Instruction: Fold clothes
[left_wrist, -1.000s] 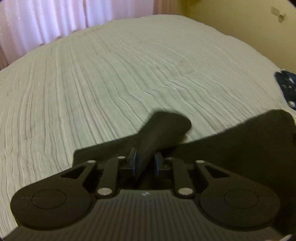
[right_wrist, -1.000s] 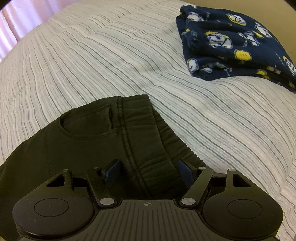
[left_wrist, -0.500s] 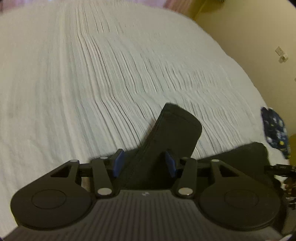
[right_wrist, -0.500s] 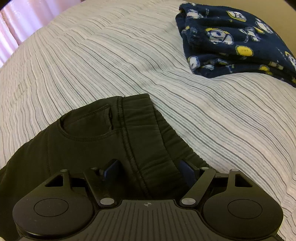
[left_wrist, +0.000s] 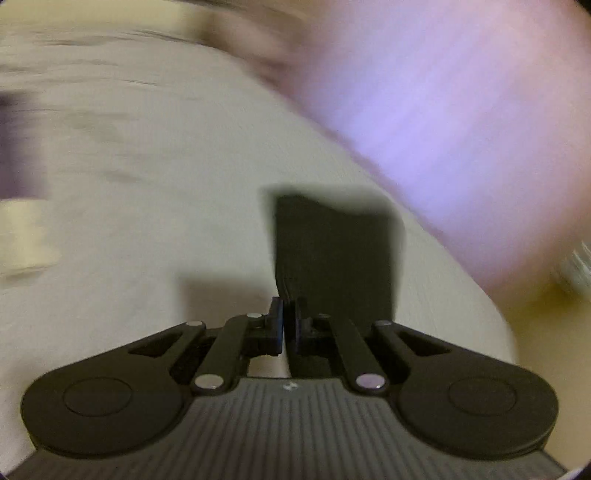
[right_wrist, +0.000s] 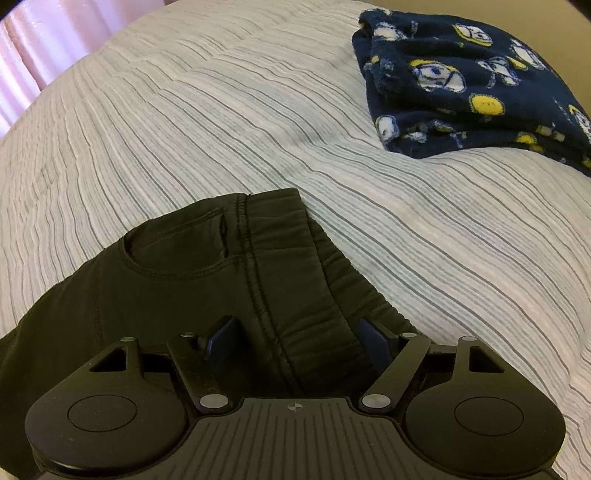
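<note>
1. Since half a second earlier, the left gripper (left_wrist: 289, 314) had swung round: its fingers, then spread on either side of the trouser leg, were now pressed together on the leg's edge, and the pink curtain (left_wrist: 461, 110) filled the blurred view beyond them.
2. The black trousers (left_wrist: 332, 258) stuck up and away from the left fingertips, the leg end lifted over the striped bedspread (left_wrist: 147, 184).
3. The right gripper (right_wrist: 295, 332) had not moved; its fingers were spread wide, one on each side of the trousers' waistband (right_wrist: 306, 258), which lay flat between them.
4. Well beyond the right fingers, to their right, lay a folded navy patterned blanket (right_wrist: 461, 92).
</note>
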